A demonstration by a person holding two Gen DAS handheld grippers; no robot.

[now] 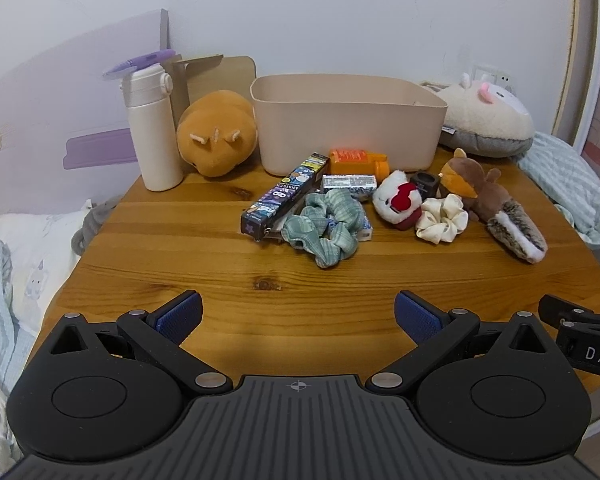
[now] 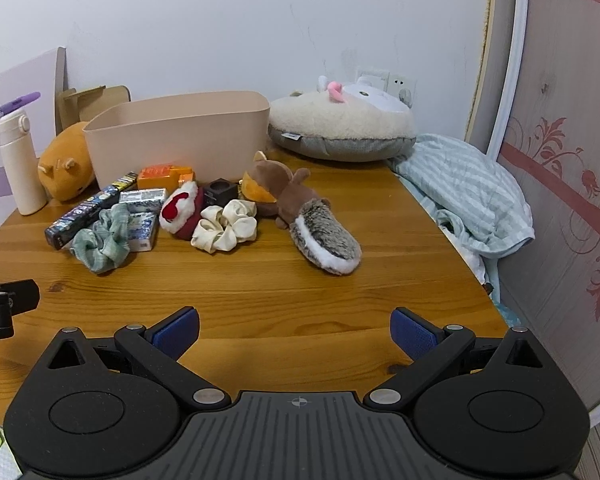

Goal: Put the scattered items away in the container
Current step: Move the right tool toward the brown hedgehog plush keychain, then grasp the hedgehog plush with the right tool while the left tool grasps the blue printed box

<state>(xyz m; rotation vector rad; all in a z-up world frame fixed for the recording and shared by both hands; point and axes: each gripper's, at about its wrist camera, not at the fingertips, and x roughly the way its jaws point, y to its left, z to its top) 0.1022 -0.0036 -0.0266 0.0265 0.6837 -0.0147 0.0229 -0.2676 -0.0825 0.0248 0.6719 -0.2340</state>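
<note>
Both my left gripper (image 1: 298, 316) and right gripper (image 2: 295, 330) gape empty; scattered items (image 1: 332, 208) all remain outside the container (image 1: 348, 120).

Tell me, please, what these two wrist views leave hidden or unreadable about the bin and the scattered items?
- Bin floor: both views, hidden by its own front wall.
- Blue-white packet: left wrist view, mostly covered by the green scrunchie.
- Small dark block: right wrist view, too small to identify.
- Long dark box print: blurred, unreadable.
</note>
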